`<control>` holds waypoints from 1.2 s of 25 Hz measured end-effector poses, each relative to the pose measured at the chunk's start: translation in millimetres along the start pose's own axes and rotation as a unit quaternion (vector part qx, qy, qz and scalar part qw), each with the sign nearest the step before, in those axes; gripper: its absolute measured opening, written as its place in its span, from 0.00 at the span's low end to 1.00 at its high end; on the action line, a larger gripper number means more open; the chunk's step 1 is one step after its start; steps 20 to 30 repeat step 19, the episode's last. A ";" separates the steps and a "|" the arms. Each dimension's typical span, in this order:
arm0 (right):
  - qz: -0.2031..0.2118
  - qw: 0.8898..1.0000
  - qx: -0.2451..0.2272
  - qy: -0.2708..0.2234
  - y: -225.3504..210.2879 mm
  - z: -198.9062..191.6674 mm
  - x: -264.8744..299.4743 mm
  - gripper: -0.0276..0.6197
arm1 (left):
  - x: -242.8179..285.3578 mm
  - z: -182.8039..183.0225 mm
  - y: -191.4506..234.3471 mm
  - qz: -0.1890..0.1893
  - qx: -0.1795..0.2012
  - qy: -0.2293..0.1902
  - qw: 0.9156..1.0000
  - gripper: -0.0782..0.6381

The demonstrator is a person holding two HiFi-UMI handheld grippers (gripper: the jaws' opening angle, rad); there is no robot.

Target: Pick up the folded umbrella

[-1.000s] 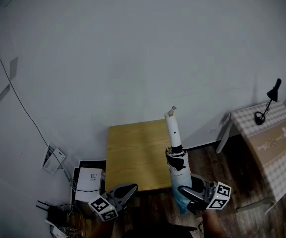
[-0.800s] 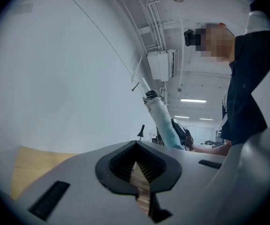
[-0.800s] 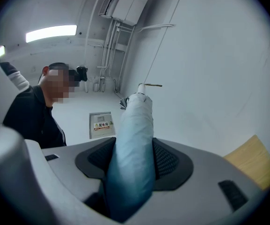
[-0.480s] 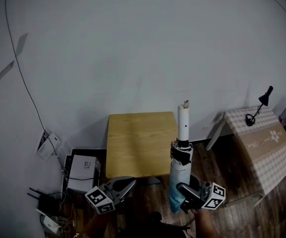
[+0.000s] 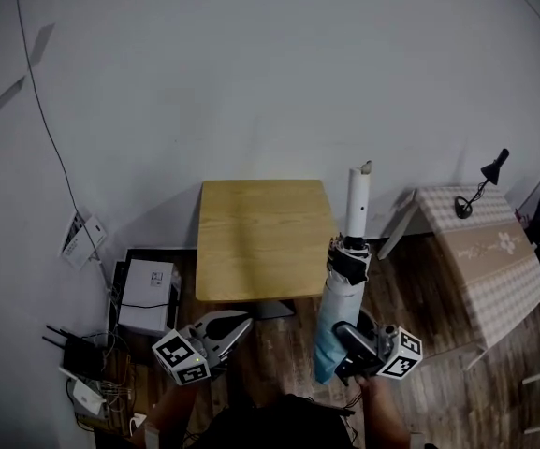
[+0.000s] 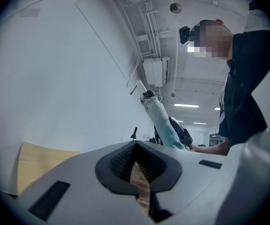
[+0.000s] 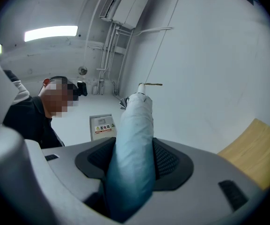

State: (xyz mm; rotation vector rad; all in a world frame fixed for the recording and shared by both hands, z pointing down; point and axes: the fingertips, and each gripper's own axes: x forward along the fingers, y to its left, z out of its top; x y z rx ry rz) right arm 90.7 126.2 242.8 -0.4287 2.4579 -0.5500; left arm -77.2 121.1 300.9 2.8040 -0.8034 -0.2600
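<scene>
The folded umbrella (image 5: 337, 309) has a light blue canopy, a black strap and a white handle (image 5: 357, 204). It stands nearly upright, handle up, off the right edge of the small wooden table (image 5: 260, 237). My right gripper (image 5: 349, 349) is shut on the canopy's lower part. In the right gripper view the blue canopy (image 7: 135, 139) fills the gap between both pads of the right gripper (image 7: 132, 172). My left gripper (image 5: 227, 325) hangs in front of the table, shut, holding nothing. In the left gripper view the left gripper (image 6: 137, 163) shows only floor behind it, with the umbrella (image 6: 160, 121) off to the right.
A table with a checked cloth (image 5: 480, 260) stands at the right, with a black desk lamp (image 5: 483, 178) on it. On the floor at the left are a white box (image 5: 146, 296) and a router with cables (image 5: 78, 363). A white wall rises behind.
Both grippers have drawn back from the wooden table, which now lies farther up the picture. The umbrella has stayed in the right gripper, slightly more upright.
</scene>
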 end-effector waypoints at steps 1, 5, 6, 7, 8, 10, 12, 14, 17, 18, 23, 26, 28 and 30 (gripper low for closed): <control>0.002 1.000 0.002 0.003 -0.1 0.7 -1.1 0.43 | 1.8 3.5 -2.8 0.001 0.007 0.000 1.000 0.12; 0.020 1.000 0.001 0.018 2.5 4.8 -3.0 0.43 | 2.8 12.5 -10.0 0.017 0.022 -0.003 1.000 0.12; 0.024 0.999 -0.003 0.022 3.5 6.4 -2.6 0.43 | 1.8 12.3 -10.1 0.021 0.021 -0.004 1.000 0.12; 0.027 0.999 -0.008 0.025 4.5 8.1 -2.0 0.43 | 0.9 11.7 -9.9 0.024 0.020 -0.005 1.000 0.12; 0.028 0.999 -0.012 0.027 5.3 9.3 -1.8 0.43 | -0.7 10.7 -9.8 0.025 0.019 -0.005 0.999 0.12; 0.026 0.999 -0.019 0.029 5.2 10.2 -2.3 0.43 | -5.4 9.7 -8.0 0.026 0.012 -0.010 1.000 0.12; 0.024 0.999 -0.024 0.028 2.7 12.1 0.4 0.43 | -6.4 10.6 -3.7 0.026 0.011 -0.011 1.000 0.12; 0.020 0.999 -0.021 0.029 0.1 13.0 3.8 0.43 | -4.1 10.0 -4.9 0.027 0.027 0.000 0.999 0.12; 0.011 0.999 -0.018 0.030 -9.7 13.1 2.7 0.43 | 3.9 7.3 -8.2 0.023 0.044 0.012 0.999 0.12; 0.009 0.999 -0.018 0.029 -14.6 13.3 0.8 0.43 | 7.9 5.6 -8.5 0.020 0.045 0.013 0.999 0.12; 0.006 0.999 -0.018 0.028 -19.8 13.5 -1.3 0.43 | 12.1 3.6 -8.7 0.018 0.045 0.014 0.999 0.12; 0.006 0.999 -0.018 0.028 -19.8 13.5 -1.3 0.43 | 12.1 3.6 -8.7 0.018 0.045 0.014 0.999 0.12; 0.006 0.999 -0.018 0.028 -19.8 13.5 -1.3 0.43 | 12.1 3.6 -8.7 0.018 0.045 0.014 0.999 0.12; 0.006 0.999 -0.018 0.028 -19.8 13.5 -1.3 0.43 | 12.1 3.6 -8.7 0.018 0.045 0.014 0.999 0.12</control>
